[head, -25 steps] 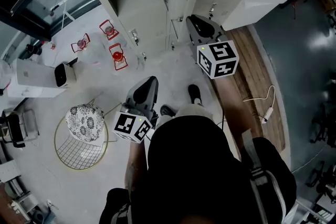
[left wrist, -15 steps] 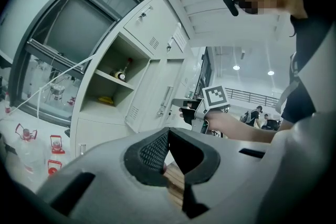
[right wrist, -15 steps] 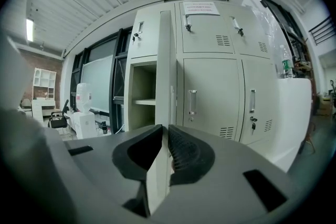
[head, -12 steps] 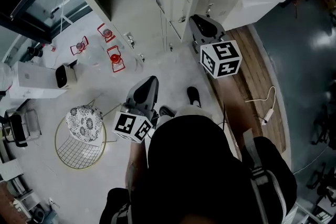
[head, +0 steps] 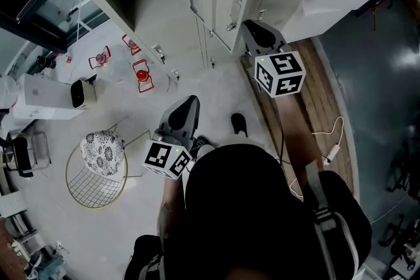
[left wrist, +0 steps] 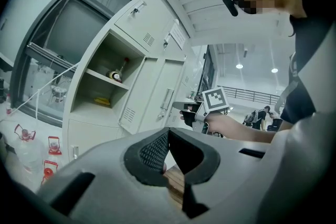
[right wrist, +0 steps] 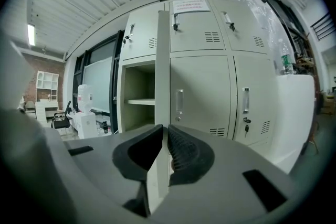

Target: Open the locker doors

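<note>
One door edge [right wrist: 163, 71] pinched in right fingers [right wrist: 185, 153]; left fingers [left wrist: 151, 153] pressed together near wire stool [head: 93, 188].

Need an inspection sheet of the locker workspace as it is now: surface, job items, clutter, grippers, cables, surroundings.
Surface: pale grey concrete floor; wooden plank strip at right.
Job's things: pale grey metal lockers; one open door seen edge-on, others in view shut.
Clutter: gold wire stool; red-framed objects on the floor.
Grippers: left gripper shut, empty; right gripper shut on the open door's edge.
Cables: white cable on the plank strip.
Surroundings: glazed wall beside the lockers.
</note>
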Demonstrator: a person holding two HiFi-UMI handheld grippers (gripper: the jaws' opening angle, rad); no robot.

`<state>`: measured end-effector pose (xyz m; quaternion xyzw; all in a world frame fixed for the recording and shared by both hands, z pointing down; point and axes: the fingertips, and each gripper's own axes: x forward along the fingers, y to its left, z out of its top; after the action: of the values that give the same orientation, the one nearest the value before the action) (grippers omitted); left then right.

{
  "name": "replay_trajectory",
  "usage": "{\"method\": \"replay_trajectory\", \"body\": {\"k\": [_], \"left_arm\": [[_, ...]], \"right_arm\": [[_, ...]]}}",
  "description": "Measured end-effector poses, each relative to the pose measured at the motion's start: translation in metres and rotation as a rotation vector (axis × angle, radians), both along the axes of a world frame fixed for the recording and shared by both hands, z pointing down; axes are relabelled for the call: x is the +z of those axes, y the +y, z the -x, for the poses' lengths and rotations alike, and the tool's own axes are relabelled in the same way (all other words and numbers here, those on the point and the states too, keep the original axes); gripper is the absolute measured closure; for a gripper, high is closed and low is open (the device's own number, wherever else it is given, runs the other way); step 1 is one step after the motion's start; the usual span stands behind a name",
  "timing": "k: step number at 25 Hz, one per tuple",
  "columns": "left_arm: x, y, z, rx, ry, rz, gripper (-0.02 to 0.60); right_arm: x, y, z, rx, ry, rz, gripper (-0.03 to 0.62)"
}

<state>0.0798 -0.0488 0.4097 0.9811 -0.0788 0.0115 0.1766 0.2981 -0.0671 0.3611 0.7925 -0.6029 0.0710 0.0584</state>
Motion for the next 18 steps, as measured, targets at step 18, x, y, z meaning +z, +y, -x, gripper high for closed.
{"method": "replay_trajectory", "body": {"k": [18], "left_arm": [[-0.003, 0.013, -0.057, -0.015, -0.012, -0.013, 0.565]], "right_arm": [[-0.002, 0.005, -0.036, -0.094, -0.021, -0.040, 0.576]]}}
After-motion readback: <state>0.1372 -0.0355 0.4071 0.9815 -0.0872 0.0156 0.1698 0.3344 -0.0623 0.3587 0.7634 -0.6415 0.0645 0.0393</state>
